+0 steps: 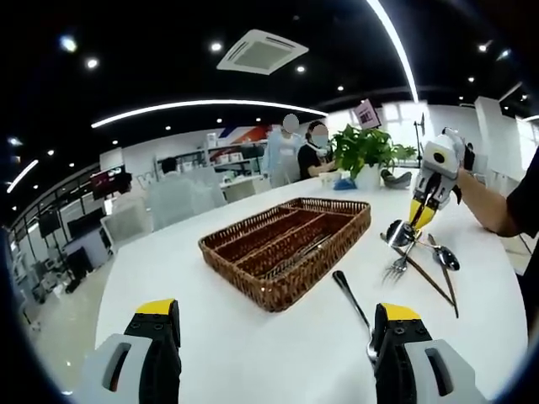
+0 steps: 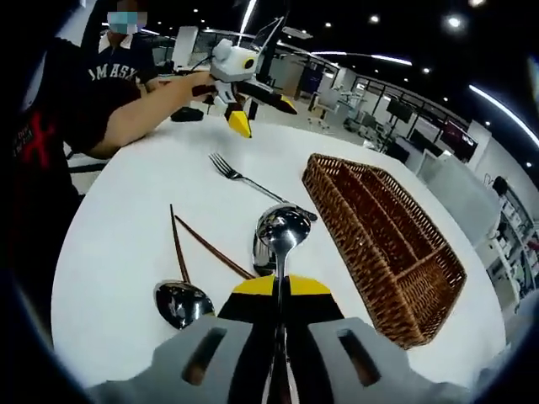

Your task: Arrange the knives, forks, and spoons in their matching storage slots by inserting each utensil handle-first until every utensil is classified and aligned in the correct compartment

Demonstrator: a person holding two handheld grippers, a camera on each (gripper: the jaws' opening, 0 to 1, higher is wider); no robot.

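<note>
The white table (image 1: 253,353) carries everything. On it lies the wicker tray (image 1: 290,244), its long compartments running lengthwise; in the left gripper view a few utensils seem already to lie in its nearer slots, though which kind is too blurred to tell. In the right gripper view the tray sits at about three o'clock of the right tongs (image 2: 278,290).

Those tongs are clamped on the handle of a spoon (image 2: 282,229), bowl forward, raised a little over the table. Around it lie a fork (image 2: 244,178) at twelve o'clock, a second spoon (image 2: 181,301) at nine o'clock, and two dark chopsticks (image 2: 210,246) between them.

The left tongs (image 1: 274,324) stand apart, holding nothing; a fork (image 1: 354,307) lies just by the right-hand jaw.

The step in hand looks like carrying a spoon to its slot. Next, I judge, the right tongs must swing toward the tray, turn the handle to lead, and line it with the spoon compartment.
</note>
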